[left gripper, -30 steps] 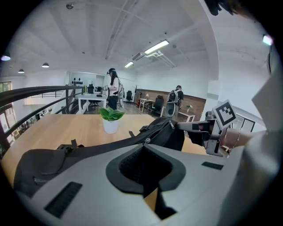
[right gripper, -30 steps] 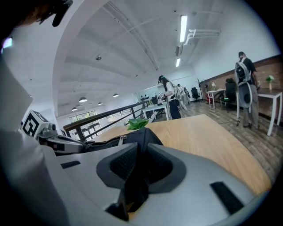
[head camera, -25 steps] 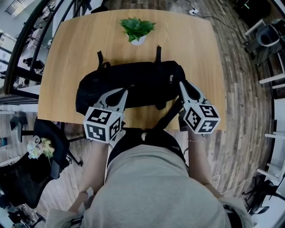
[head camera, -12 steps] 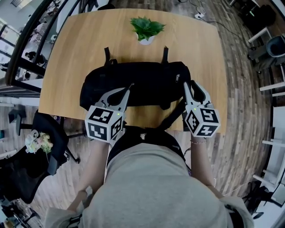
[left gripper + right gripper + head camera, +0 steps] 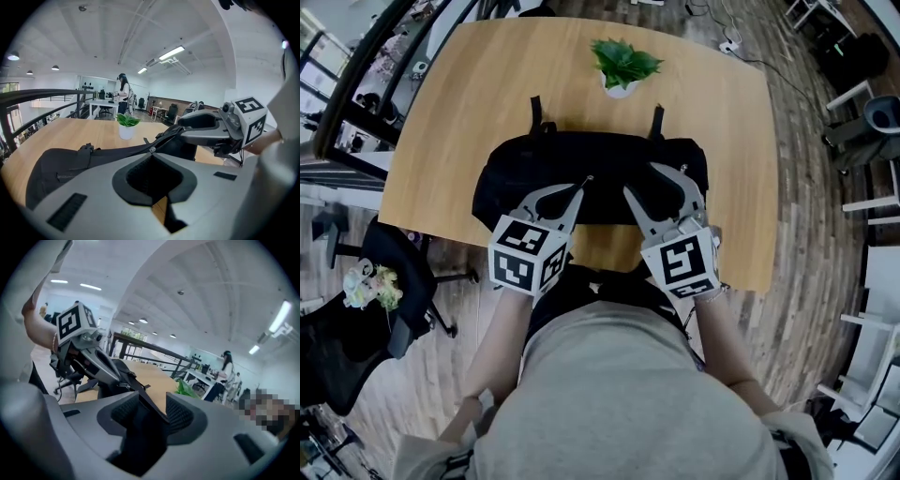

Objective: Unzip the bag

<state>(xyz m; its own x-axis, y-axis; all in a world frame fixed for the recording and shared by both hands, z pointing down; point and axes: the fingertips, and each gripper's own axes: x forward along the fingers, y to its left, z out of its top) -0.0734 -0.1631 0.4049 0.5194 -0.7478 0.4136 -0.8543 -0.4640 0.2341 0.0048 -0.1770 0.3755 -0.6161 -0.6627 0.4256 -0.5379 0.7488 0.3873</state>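
Black bag (image 5: pixel 525 178) lies along the near edge of the surface (image 5: pixel 469 84). No open gap shows on its top, so the unzipping looks not yet done. Left gripper (image 5: pixel 584 180) is clamped on a ridge of the bag. Right gripper (image 5: pixel 652 183) has its jaws opening astride the bag top, pads not pressing.

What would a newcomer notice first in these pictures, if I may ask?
A black bag lies across the wooden table, with a potted plant behind it at the far edge. Both tools meet over its near side: the left hand-held gripper pinches the bag's top, while the right hand-held gripper is opening its jaws, bag fabric between them.
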